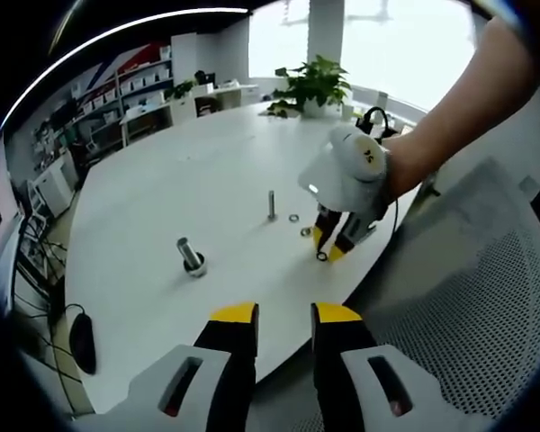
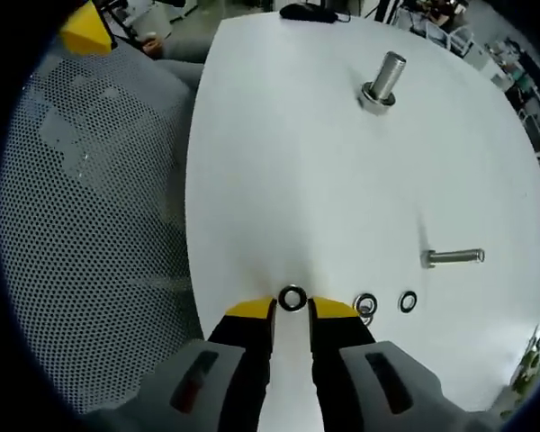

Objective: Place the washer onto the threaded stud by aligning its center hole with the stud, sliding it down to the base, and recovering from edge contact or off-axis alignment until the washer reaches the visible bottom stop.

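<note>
Right gripper hovers over my white oval surface, its jaws slightly parted and empty, tips just short of a washer. Two more washers lie beside the threaded stud. Left gripper waits narrowly parted, holding nothing, facing shelves and a potted plant.

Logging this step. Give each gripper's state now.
Left gripper: open, empty.
Right gripper: open, yellow tips flanking a small metal ring washer on the white table.
</note>
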`<move>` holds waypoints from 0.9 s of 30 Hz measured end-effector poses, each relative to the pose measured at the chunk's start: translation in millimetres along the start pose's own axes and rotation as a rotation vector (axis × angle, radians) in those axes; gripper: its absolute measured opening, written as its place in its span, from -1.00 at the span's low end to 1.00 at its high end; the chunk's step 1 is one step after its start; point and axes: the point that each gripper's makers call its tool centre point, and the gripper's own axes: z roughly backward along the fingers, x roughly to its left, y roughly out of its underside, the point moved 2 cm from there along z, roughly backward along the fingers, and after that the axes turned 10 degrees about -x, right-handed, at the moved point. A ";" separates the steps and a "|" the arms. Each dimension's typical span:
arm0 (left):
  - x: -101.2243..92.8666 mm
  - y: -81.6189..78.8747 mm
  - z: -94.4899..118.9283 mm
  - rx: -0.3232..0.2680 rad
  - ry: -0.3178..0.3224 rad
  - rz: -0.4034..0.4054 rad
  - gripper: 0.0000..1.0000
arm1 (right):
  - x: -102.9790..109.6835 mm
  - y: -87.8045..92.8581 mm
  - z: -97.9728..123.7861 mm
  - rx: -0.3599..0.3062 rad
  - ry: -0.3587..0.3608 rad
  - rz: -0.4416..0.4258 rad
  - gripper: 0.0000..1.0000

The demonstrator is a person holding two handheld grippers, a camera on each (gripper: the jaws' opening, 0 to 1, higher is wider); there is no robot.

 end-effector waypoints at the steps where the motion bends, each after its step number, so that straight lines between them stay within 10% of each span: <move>1: 0.0 0.2 0.0 0.001 0.000 -0.001 -0.58 | 0.7 -1.2 0.1 -0.002 0.001 0.003 -0.64; 15: 0.7 1.7 0.3 0.010 -0.004 -0.002 -0.58 | 2.2 -4.3 -1.3 0.085 -0.024 0.084 -0.71; 27: 1.5 1.2 1.0 0.005 -0.009 0.001 -0.59 | 0.3 -2.1 0.1 0.022 -0.008 0.031 -0.73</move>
